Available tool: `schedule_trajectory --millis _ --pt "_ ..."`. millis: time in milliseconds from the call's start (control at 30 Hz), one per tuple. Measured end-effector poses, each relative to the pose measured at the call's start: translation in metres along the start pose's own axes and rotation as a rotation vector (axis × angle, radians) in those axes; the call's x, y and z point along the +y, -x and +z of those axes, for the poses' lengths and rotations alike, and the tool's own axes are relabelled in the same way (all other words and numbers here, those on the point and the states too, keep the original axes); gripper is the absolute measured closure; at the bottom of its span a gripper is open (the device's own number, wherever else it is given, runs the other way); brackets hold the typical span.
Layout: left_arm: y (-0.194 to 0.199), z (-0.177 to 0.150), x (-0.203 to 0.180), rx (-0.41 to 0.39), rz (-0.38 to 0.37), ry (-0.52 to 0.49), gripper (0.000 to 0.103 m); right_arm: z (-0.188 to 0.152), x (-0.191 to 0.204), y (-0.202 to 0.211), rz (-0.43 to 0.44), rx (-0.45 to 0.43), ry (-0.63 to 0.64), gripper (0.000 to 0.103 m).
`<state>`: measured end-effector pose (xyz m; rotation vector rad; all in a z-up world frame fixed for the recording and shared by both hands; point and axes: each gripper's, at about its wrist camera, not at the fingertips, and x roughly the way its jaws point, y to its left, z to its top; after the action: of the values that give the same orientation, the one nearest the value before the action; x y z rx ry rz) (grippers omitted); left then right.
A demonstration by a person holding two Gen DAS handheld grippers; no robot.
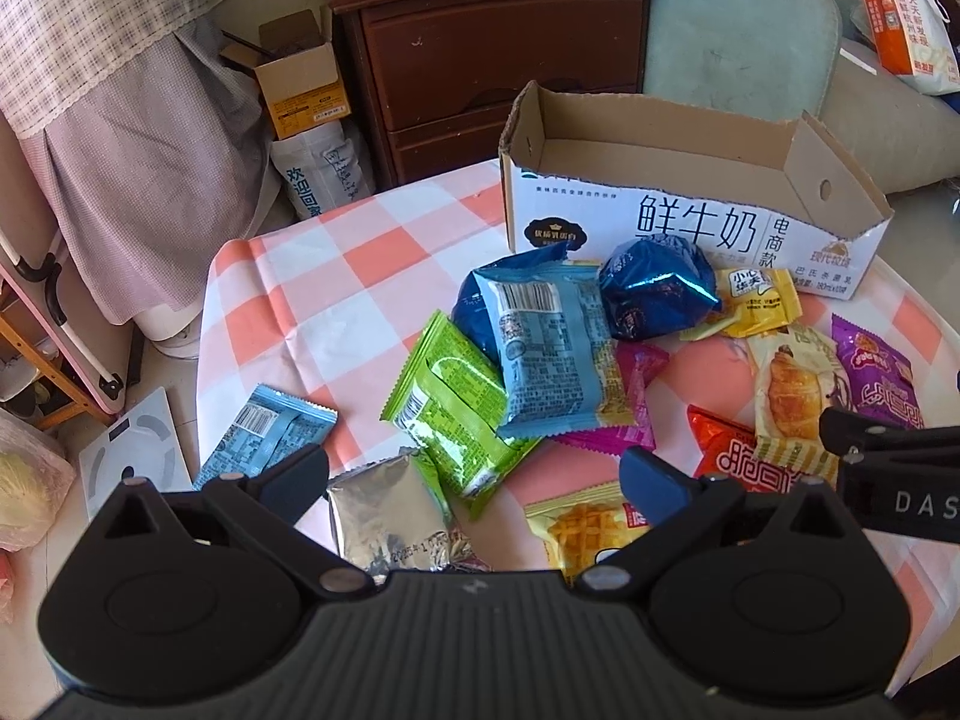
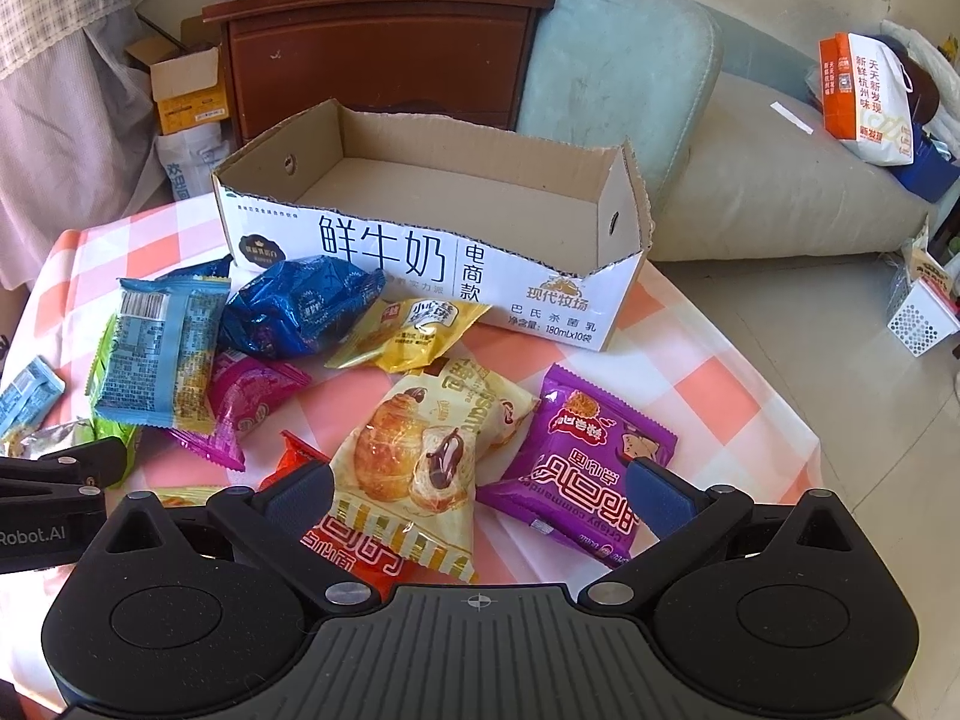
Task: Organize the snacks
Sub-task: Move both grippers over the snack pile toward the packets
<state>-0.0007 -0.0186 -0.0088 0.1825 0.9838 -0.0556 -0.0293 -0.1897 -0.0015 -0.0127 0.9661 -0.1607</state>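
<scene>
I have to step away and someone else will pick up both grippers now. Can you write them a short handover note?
Left hand-held gripper: open, holding nothing, hovering over the green packet and silver packet.
Right hand-held gripper: open, holding nothing, above the croissant packet, with the purple packet beside it.
Cardboard milk box: at the far side of the checked tablecloth, nothing visible inside.
Done: nothing boxed yet.
Left: all the snack packets still lie loose in front of the box.
</scene>
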Motion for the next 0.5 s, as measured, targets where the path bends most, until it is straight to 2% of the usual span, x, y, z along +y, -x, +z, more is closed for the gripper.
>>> schedule_trajectory --millis 200,500 --pt "0.0019 -0.0010 0.0010 -0.035 -0.014 0.016 0.001 -0.0005 -0.0006 -0.0009 -0.011 -0.001 0.001 0.000" --pt "0.0012 -0.0006 -0.0018 -0.044 -0.022 0.011 0.001 -0.0016 0.0025 -0.0026 -0.021 0.001 0.016 0.000"
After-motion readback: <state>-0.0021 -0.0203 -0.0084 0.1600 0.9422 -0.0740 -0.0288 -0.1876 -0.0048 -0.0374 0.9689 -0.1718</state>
